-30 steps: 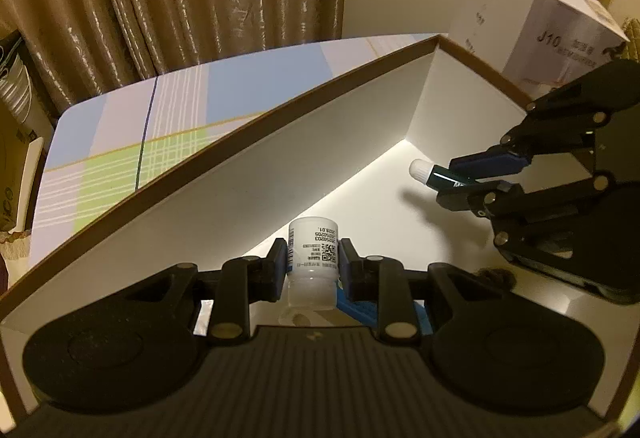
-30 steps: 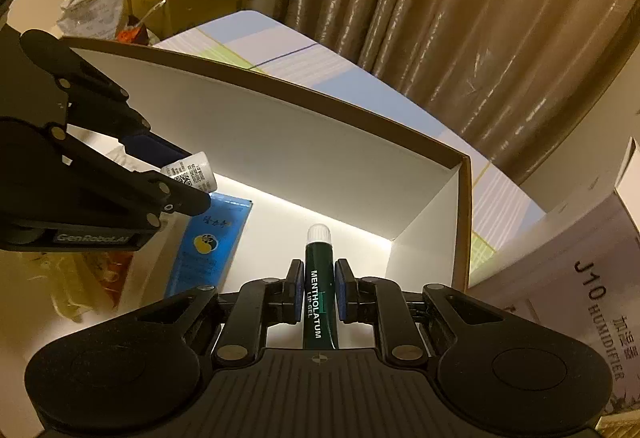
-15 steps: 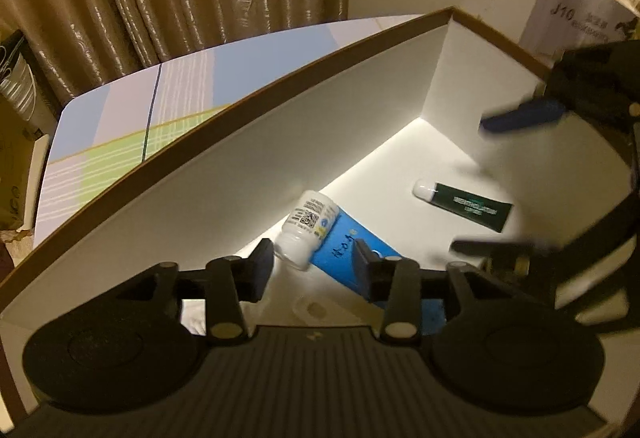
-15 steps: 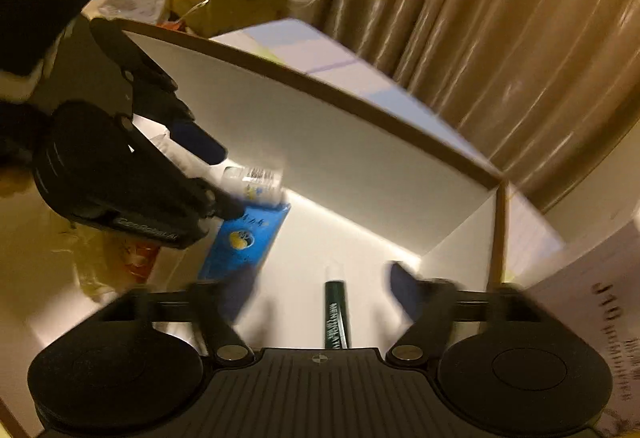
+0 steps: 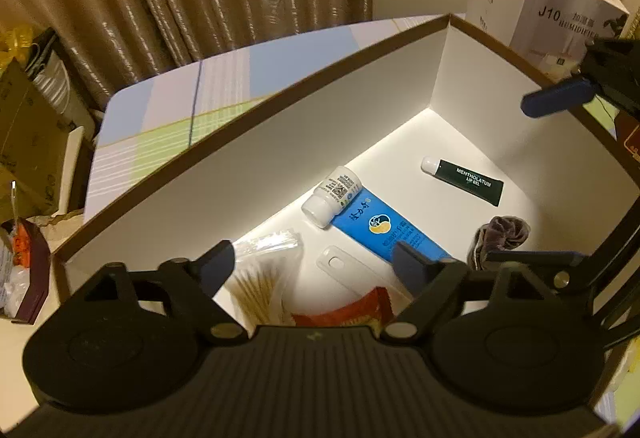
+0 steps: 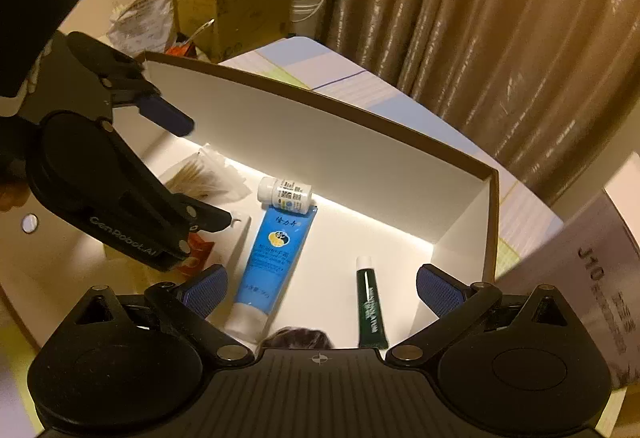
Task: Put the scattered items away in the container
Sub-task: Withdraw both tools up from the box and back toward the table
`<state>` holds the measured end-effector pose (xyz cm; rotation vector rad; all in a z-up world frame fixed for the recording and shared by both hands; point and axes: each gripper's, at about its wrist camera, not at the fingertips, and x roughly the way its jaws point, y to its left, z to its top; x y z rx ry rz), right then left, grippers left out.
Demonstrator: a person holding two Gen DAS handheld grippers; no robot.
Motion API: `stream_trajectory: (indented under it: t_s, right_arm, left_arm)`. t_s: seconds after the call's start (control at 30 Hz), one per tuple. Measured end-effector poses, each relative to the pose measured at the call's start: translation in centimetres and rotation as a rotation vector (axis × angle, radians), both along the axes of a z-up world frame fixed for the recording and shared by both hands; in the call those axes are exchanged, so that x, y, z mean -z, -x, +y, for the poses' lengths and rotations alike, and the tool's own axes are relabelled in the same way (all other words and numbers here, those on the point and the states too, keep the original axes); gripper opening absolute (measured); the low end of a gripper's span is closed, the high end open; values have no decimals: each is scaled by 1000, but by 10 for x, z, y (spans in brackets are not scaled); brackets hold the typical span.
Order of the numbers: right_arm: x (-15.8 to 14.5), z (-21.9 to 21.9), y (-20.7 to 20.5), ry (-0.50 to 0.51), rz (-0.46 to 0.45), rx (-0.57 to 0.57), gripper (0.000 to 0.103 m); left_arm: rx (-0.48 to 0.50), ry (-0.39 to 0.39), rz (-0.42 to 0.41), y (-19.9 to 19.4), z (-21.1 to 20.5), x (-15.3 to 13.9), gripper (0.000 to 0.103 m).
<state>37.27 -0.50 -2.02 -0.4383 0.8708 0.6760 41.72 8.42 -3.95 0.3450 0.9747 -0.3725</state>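
Both grippers hang above the white container (image 5: 360, 110), which stands on a checked table (image 5: 224, 86). The left gripper (image 5: 312, 258) has its jaws opening, with nothing between the pads. The right gripper (image 6: 320, 290) is also opening, already very wide and empty. On the container's floor the small white bottle (image 5: 332, 191) lies on its side near the long far wall – its body touches the top end of the blue tube (image 5: 390, 230). The green lip gel tube (image 5: 464, 181) lies apart, closer to the far right corner. A bag of cotton swabs (image 5: 264, 278), a red packet (image 5: 352, 312) and a dark cloth item (image 5: 500, 234) lie toward the near edge.
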Motion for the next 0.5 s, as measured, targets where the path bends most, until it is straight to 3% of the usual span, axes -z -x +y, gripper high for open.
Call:
stream_trajectory:
  t_s: [0.23,0.5]
  right_arm:
    - [-15,-7,19,-25,20,36,103]
    - [-39,-24,42,-65,20,106,103]
  left_arm:
    - [-30,-15,-18,18,0,-19,93]
    - [-71,-7,-44,47,5,-44,94]
